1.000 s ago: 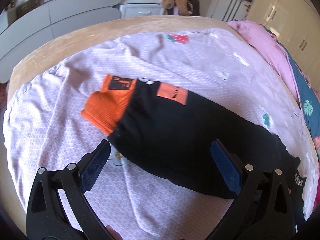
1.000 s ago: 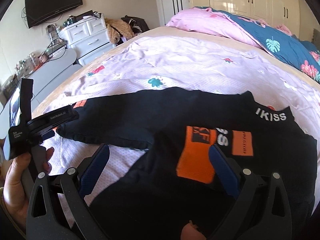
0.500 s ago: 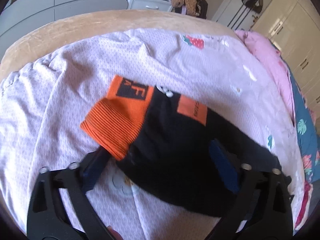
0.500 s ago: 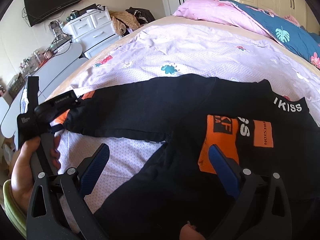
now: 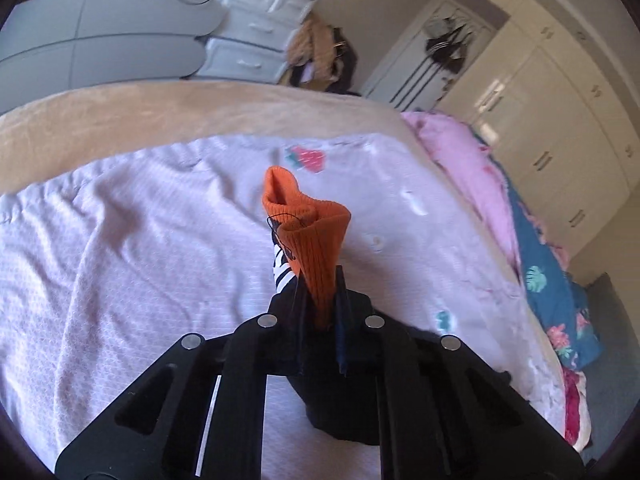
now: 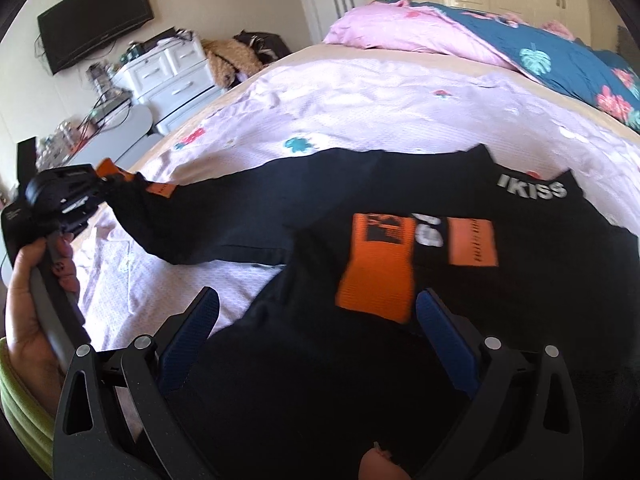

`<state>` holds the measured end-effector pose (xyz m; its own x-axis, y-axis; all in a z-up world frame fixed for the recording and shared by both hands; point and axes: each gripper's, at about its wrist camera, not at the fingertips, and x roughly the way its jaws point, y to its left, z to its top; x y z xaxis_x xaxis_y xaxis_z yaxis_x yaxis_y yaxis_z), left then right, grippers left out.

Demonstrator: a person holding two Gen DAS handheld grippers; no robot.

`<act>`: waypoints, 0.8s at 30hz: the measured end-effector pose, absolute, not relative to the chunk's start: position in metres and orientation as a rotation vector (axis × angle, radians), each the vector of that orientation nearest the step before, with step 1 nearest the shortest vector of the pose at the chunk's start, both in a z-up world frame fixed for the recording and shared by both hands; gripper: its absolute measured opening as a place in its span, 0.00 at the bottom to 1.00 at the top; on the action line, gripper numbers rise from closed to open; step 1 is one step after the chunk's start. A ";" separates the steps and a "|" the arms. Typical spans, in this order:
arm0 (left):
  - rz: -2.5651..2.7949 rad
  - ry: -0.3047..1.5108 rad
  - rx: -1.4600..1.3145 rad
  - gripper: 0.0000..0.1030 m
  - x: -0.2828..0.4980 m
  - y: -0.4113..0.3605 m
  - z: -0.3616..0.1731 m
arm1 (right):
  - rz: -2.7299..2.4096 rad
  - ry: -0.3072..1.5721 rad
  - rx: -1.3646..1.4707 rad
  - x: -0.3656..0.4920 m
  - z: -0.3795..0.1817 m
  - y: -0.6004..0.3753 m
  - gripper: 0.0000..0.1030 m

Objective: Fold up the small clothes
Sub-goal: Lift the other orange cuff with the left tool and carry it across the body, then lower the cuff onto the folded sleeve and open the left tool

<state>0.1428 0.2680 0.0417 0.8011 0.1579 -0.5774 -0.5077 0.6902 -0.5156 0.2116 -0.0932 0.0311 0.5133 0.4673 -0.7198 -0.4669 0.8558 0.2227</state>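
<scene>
Left wrist view: I have the black sweatshirt (image 6: 400, 208) by its orange cuff (image 5: 308, 224). My left gripper (image 5: 320, 312) is clamped tight on the sleeve, and the ribbed cuff stands up out of the pinched jaws, raised off the lilac bedsheet (image 5: 140, 240). The rest of the garment trails back under the gripper as a dark fold.

In the right wrist view the sweatshirt lies spread on the sheet, its collar lettered IKISS at the far side and its other sleeve folded across the chest, with that orange cuff end (image 6: 376, 276) lying on the black body. My right gripper (image 6: 316, 332) hovers over the body with its blue pads wide apart, nothing between them; the folded cuff sits just beyond the right pad. To the left of the sweatshirt a hand (image 6: 28, 320) holds the left gripper's handle, drawing the sleeve out that way. Beyond the sweatshirt, a pink and blue floral quilt (image 6: 520, 44) is heaped at the bed's far edge; white drawers (image 6: 168, 76) stand off the bed, past the held sleeve.
</scene>
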 end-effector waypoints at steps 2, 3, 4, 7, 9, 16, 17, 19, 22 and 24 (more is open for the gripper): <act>0.355 0.514 -0.703 0.04 0.145 0.256 0.050 | 0.539 0.860 0.020 0.210 0.033 -0.109 0.95; 0.333 0.509 -0.687 0.04 0.147 0.248 0.055 | 0.522 0.858 0.027 0.209 0.034 -0.118 0.95; 0.318 0.506 -0.676 0.04 0.151 0.241 0.059 | 0.512 0.855 0.032 0.209 0.035 -0.122 0.95; 0.261 0.497 -0.646 0.03 0.159 0.221 0.069 | 0.455 0.833 0.061 0.206 0.041 -0.148 0.95; 0.215 0.485 -0.615 0.03 0.163 0.204 0.079 | 0.406 0.804 0.078 0.201 0.047 -0.169 0.95; 0.021 0.413 -0.496 0.03 0.170 0.139 0.115 | 0.286 0.761 0.156 0.199 0.055 -0.232 0.95; -0.019 0.407 -0.476 0.03 0.170 0.126 0.119 | 0.273 0.757 0.169 0.199 0.056 -0.239 0.95; -0.069 0.403 -0.445 0.03 0.171 0.109 0.122 | 0.248 0.751 0.195 0.199 0.056 -0.255 0.95; -0.160 0.412 -0.418 0.03 0.172 0.085 0.121 | 0.216 0.742 0.215 0.199 0.057 -0.271 0.95; -0.226 0.427 -0.408 0.03 0.174 0.069 0.118 | 0.194 0.740 0.229 0.199 0.056 -0.282 0.95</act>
